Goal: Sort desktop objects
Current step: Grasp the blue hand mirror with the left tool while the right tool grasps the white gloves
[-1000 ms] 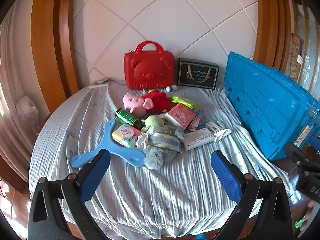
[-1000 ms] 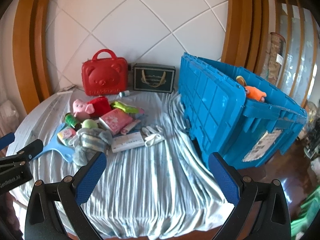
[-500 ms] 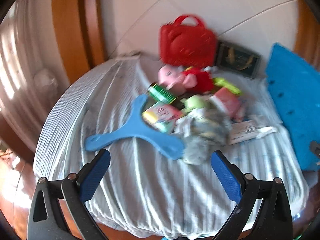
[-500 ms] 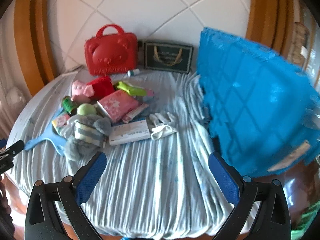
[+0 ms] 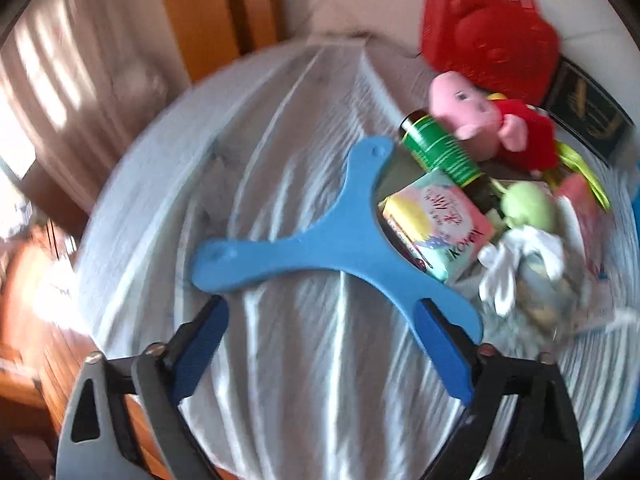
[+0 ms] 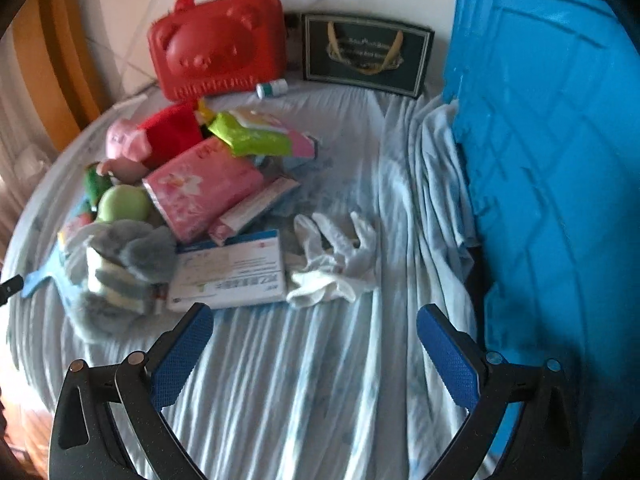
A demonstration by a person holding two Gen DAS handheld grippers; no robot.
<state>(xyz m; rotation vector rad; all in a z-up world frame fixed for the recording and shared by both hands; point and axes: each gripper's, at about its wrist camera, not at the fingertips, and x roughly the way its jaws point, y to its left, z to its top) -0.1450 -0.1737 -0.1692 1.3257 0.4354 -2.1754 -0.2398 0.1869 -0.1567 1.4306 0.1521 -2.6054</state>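
Left claw [image 5: 320, 332]: spread wide with the jaws closing, nothing between them, just above the blue three-armed toy [image 5: 332, 240].
Right claw [image 6: 314, 342]: spread, nothing between the pads, over bare cloth in front of the white box [image 6: 228, 276] and the white gloves [image 6: 332, 264].
Surface [image 6: 300, 380]: round, covered with a pale striped cloth.
Pile: pink pig plush [image 5: 488, 120], green can [image 5: 440, 150], pastel packet [image 5: 440, 224], green ball [image 6: 124, 202], grey plush [image 6: 120, 272], pink packet [image 6: 204, 186], all crowded together left of centre.
Back edge: red bear case [image 6: 218, 46] beside a dark gift bag [image 6: 366, 54], a small bottle [image 6: 272, 88] in front.
Blue crate [image 6: 552, 160]: at the right edge of the surface.
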